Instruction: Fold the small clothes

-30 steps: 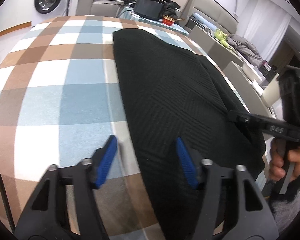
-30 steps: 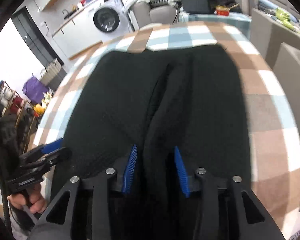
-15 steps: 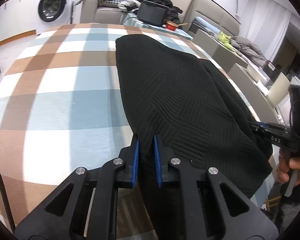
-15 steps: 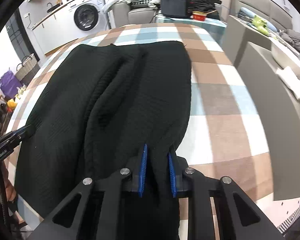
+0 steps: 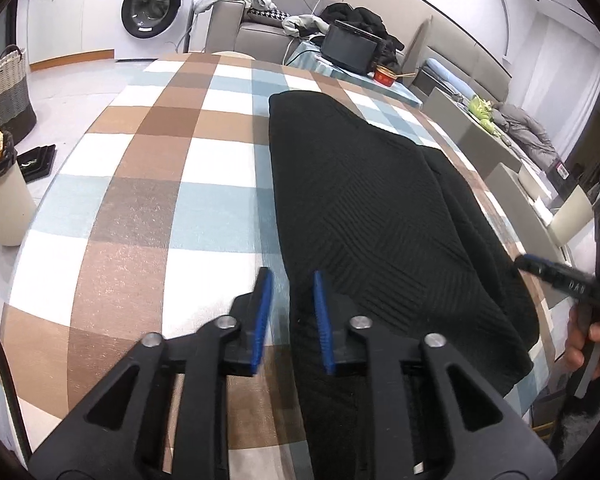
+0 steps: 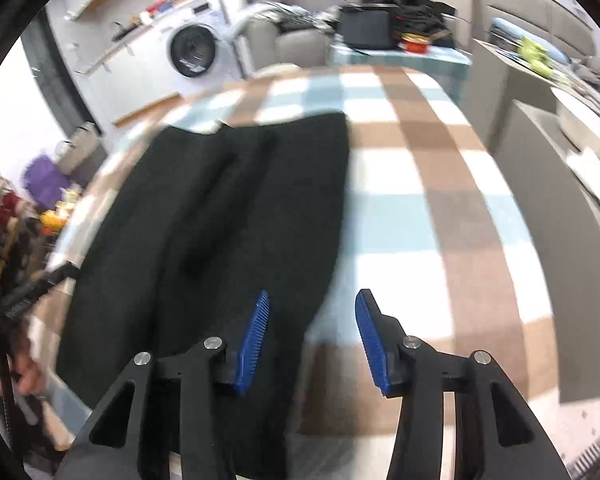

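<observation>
On my left wrist view, a grey-and-cream woven basket (image 5: 4, 88) and a pale bin lined with a black bag (image 5: 0, 196) stand on the floor at the far left, with a white washing machine (image 5: 152, 8) behind them. The bench (image 5: 140, 208), covered in a brown, blue and white check cloth, fills the middle. My left claw (image 5: 290, 316) sits low over the near left edge of the black knit garment (image 5: 372, 216); its jaws are narrow and opening, and the blue pads (image 5: 262, 316) stand just clear of the fabric edge that runs between them, so I am gripping nothing there. The garment lies lengthwise on the right half of the bench, flat, its near end draping over the bench's front edge. Beyond it, a dark screen (image 5: 350, 46) and a red bowl (image 5: 386, 76) sit on a second table. At the far right, my right claw (image 5: 556, 276) shows side-on with the hand (image 5: 592, 344) on its handle.

On the right wrist view, blurred, the left claw (image 6: 40, 284) shows at the far left edge. The garment (image 6: 228, 216) takes the left half of the bench (image 6: 440, 208). My right claw (image 6: 310, 336) is moderately wide and opening; its left pad (image 6: 254, 340) is over the fabric's right edge, its right pad over bare check cloth, nothing pinched.
</observation>
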`<state>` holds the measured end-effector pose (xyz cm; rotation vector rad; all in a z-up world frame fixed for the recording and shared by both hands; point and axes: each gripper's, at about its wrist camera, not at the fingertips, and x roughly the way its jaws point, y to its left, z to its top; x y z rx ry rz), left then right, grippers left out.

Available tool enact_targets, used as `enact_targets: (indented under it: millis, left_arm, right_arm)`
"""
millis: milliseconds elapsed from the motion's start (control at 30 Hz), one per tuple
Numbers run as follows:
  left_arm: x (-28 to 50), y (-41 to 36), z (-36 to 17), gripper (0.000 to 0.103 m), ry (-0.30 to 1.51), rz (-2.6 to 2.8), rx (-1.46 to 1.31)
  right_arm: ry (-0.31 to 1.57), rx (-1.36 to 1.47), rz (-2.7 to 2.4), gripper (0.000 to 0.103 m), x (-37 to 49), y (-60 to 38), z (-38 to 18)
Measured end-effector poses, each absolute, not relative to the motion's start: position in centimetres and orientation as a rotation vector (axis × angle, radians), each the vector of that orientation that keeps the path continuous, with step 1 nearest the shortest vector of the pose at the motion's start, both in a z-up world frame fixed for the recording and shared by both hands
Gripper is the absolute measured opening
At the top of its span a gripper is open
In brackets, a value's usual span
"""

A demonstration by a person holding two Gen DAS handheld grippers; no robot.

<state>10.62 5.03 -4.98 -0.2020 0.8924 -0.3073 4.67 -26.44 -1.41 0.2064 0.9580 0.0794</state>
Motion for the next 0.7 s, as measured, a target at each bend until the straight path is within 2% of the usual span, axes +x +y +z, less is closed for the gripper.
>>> enact_targets:
  millis: [33,67,133,167,233,333,367,400,433,467,600,700]
  left_arm:
    - [10.6,5.2,-4.9,0.039,0.891,-0.312,-0.204]
    - [10.5,5.2,-4.7,0.044,0.886,-0.311,-0.204]
    - [10.2,5.1,-4.3,0.065,0.871,-0.304,-0.197]
    - [10.0,5.1,-4.1,0.068,0.861,-0.310,-0.196]
    - [9.6,5.1,-3.8,0.080,0.851,-0.323,-0.199]
    - [9.2,5.0,-3.5,0.082,0.842,-0.319,-0.194]
    - [9.0,4.8,-3.4,0.082,0.838,-0.319,-0.184]
    - [8.9,4.7,-3.3,0.082,0.835,-0.319,-0.179]
    - [8.8,4.7,-3.3,0.082,0.834,-0.318,-0.177]
    - [8.8,4.6,-3.3,0.082,0.834,-0.318,-0.178]
    - [8.7,4.3,-3.2,0.082,0.828,-0.331,-0.184]
    - [8.7,4.0,-2.8,0.082,0.820,-0.334,-0.182]
  right_arm:
    - [0.950,0.216,0.113,0.049,5.1,-25.9,-1.0]
    - [0.942,0.228,0.159,0.055,5.9,-25.1,-0.6]
    - [0.944,0.258,0.245,0.064,8.2,-23.4,-0.6]
    - [0.957,0.265,0.260,0.064,9.6,-22.9,-1.0]
    - [0.997,0.293,0.286,0.064,12.7,-21.9,-2.1]
    - [1.056,0.369,0.284,0.064,16.1,-21.4,-4.1]
    - [1.048,0.374,0.277,0.062,17.2,-21.4,-4.4]
    - [1.029,0.364,0.266,0.055,17.6,-21.2,-4.3]
    - [1.029,0.352,0.271,0.027,18.1,-21.1,-4.2]
    - [1.020,0.345,0.301,0.011,18.4,-20.7,-3.8]
    - [0.870,0.220,0.320,0.008,16.8,-19.4,0.6]
    - [0.847,0.205,0.288,0.008,16.4,-20.1,2.1]
